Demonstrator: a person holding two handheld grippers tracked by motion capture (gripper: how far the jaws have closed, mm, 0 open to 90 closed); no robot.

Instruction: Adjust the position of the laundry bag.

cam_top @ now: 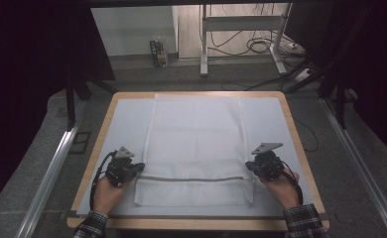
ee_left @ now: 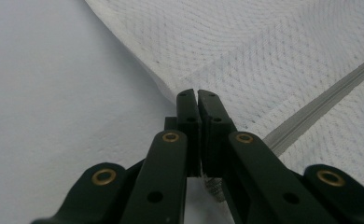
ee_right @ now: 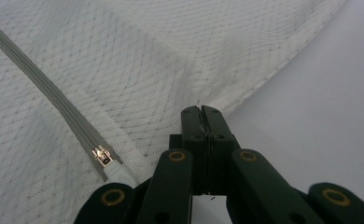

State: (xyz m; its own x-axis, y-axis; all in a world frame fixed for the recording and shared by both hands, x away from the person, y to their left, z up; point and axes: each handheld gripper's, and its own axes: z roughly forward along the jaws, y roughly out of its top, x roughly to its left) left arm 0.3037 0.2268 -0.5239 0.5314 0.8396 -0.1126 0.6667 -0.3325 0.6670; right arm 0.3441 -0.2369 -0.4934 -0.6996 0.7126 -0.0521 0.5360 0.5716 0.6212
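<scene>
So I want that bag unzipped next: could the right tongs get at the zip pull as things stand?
Probably yes. The pull lies bare on the bag, just beside the right tongs, nothing between. But they are shut at the bag's edge and would have to open first.

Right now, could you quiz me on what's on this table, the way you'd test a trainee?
1. True or false: both tongs stand wide open above the white mesh bag.
2. Which end of the grey zipper has the slider? A) the left tongs' end B) the right tongs' end C) the middle
3. In a few words: where on the bag are the left tongs and the right tongs?

Key:
1. False. Both are shut, each at an edge of the bag; whether cloth is pinched I cannot tell.
2. B
3. At its two side edges, by the ends of the zipper, near the person's side of the table.
</scene>
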